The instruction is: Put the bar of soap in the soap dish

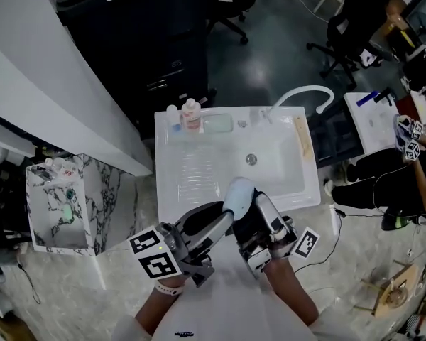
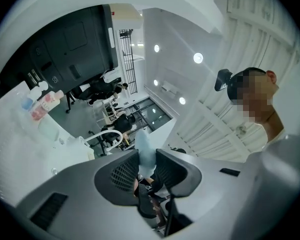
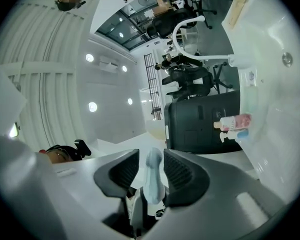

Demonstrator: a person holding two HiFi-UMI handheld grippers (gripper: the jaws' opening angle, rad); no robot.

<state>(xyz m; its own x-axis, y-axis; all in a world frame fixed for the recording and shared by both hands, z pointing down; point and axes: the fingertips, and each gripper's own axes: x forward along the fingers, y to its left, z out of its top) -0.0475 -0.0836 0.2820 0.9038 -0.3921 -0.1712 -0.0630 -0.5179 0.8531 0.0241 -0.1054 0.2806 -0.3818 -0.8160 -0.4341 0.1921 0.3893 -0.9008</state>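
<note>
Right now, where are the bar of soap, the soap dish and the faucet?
bar of soap [image 1: 240, 192], head view, its rounded top.
soap dish [image 1: 218, 123], head view, its bare middle.
faucet [image 1: 305, 88], head view, top of its arch.

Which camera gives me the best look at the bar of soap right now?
The head view: the bar of soap shows its rounded pale face against the sink. Each gripper view shows it only edge-on, a narrow pale strip between the jaws, its lower part hidden.

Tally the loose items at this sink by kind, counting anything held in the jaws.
Bottles: 2
Soap dish: 1
Bar of soap: 1
Total: 4
</note>
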